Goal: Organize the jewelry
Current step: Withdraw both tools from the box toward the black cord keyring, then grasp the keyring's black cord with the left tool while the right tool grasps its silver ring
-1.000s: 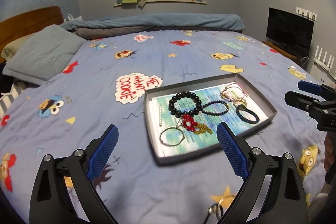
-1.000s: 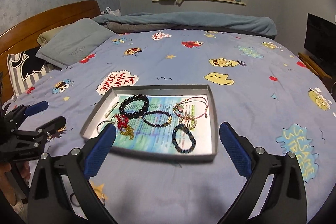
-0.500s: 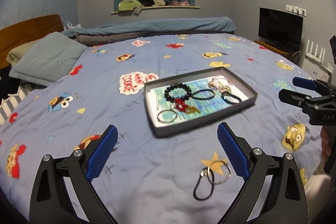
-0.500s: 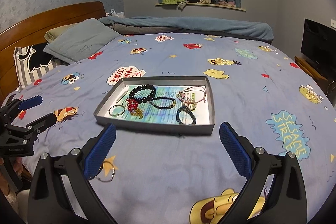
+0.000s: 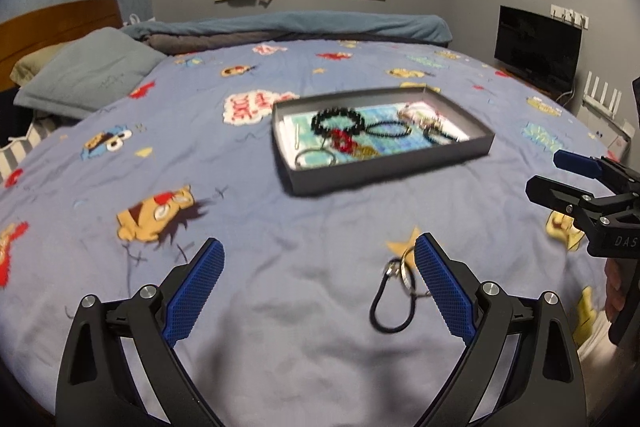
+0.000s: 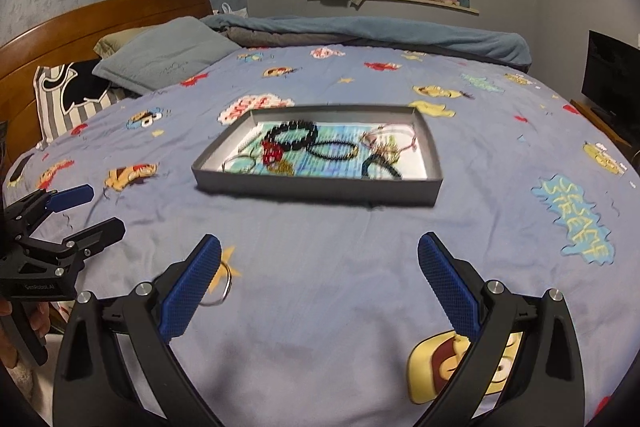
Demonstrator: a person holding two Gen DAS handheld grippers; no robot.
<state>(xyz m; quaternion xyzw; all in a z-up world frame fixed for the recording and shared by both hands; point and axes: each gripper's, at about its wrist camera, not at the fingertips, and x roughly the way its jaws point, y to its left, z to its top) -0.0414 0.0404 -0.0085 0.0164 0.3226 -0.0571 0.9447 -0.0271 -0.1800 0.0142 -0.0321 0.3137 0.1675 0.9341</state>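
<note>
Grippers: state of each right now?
Left gripper: open, holding nothing.
Right gripper: open, holding nothing.

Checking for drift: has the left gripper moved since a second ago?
Yes. The left gripper pulled back from the grey tray, which now sits farther off.

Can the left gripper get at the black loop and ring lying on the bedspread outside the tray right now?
Probably yes. The left gripper is open and empty, and the black loop with its ring lies on bare bedspread beside its right finger, nothing covering it.
</note>
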